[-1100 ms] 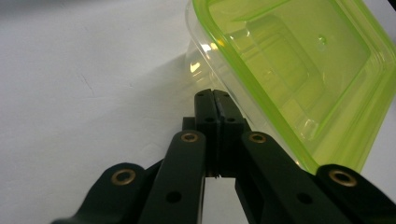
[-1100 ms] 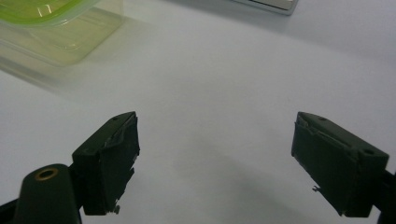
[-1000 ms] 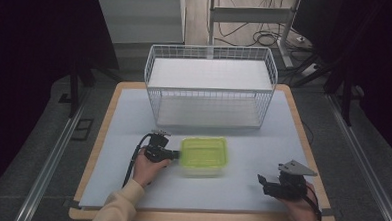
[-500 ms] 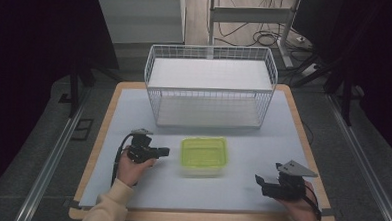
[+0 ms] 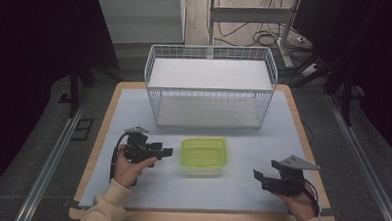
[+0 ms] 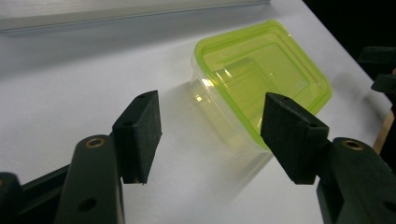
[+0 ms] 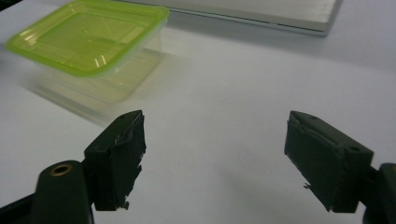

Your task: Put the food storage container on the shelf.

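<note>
**Lidded container sits between two opened tongs, closer to the left**

A clear rectangular plastic container with a lime-green lid (image 5: 203,156) rests flat on the table (image 5: 134,103), a little toward the near edge from the middle and just in front of the white wire basket (image 5: 210,86) that stands toward the far edge. Its long axis runs side to side, parallel to the near edge, so each short end faces one of the hands.

The left tongs (image 5: 166,151) hang just beside the container's left short end, apart from it, pointing across at it. Their jaws have just been opening and now stand released, with nothing between the pads; in the left gripper view the container (image 6: 261,88) lies ahead and slightly to the right of the gap.

The right tongs (image 5: 259,177) rest near the table's near right corner, well apart from the container, jaws spread and empty though they have just been closing a little. In the right gripper view the container (image 7: 88,42) sits far off to the upper left.

The left hand is clearly the nearer; a short reach rightward would likely bring its jaws onto the container's end.
</note>
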